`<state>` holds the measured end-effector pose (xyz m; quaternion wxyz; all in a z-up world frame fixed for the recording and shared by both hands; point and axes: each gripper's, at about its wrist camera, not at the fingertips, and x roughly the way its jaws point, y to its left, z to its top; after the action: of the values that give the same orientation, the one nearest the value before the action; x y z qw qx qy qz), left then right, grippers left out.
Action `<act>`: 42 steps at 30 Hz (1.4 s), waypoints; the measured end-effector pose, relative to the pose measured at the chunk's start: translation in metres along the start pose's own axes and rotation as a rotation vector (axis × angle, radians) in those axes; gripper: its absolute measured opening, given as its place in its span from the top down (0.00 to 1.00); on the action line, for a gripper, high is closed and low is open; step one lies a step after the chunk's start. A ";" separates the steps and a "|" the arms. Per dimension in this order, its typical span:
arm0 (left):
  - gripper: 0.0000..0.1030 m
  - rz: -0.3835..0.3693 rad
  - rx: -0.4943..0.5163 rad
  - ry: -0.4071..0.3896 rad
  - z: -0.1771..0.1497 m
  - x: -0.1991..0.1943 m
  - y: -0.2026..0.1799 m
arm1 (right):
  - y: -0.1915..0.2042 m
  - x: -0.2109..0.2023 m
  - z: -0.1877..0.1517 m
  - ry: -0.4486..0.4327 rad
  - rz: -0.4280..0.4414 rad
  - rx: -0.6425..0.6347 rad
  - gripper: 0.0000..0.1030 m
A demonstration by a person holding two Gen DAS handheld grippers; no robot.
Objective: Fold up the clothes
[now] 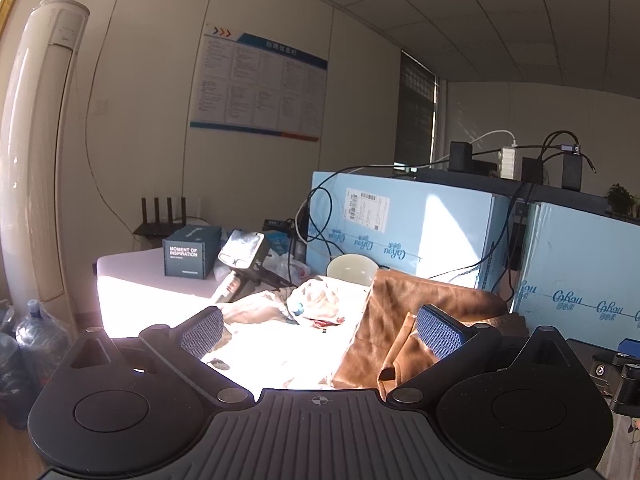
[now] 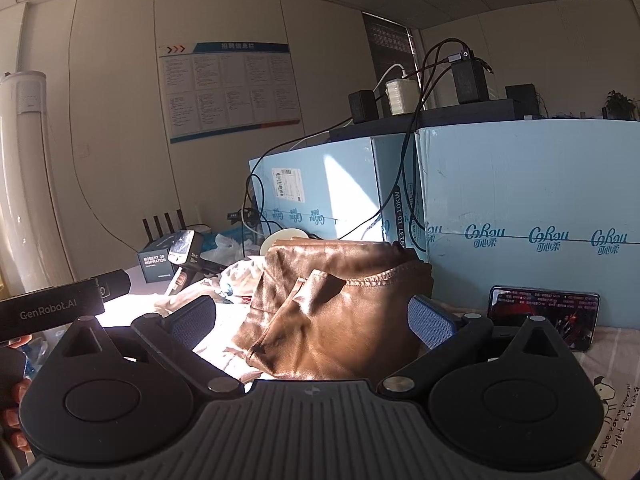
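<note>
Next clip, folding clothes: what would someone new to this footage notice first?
First, the brown garment, bunched in a heap straight ahead between the open jaws of the right gripper, with a pale crumpled cloth to its left in hard sunlight. Behind them, big light-blue cartons wall off the back, topped with chargers and trailing cables. A lit phone leans against the carton on the right.

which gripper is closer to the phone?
Right. The right gripper has the phone just beyond its right finger; the left gripper sits further left, and its view doesn't show the phone.
</note>
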<state>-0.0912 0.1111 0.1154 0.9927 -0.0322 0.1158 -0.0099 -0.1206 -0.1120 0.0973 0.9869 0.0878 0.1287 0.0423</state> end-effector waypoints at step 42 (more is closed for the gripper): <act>0.00 -0.023 0.008 0.033 -0.010 0.010 -0.004 | 0.000 0.009 -0.004 0.041 -0.010 -0.005 0.00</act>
<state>-0.0839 0.1058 0.1035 0.9906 -0.0293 0.1316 -0.0225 -0.1134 -0.1107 0.0909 0.9845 0.0837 0.1492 0.0393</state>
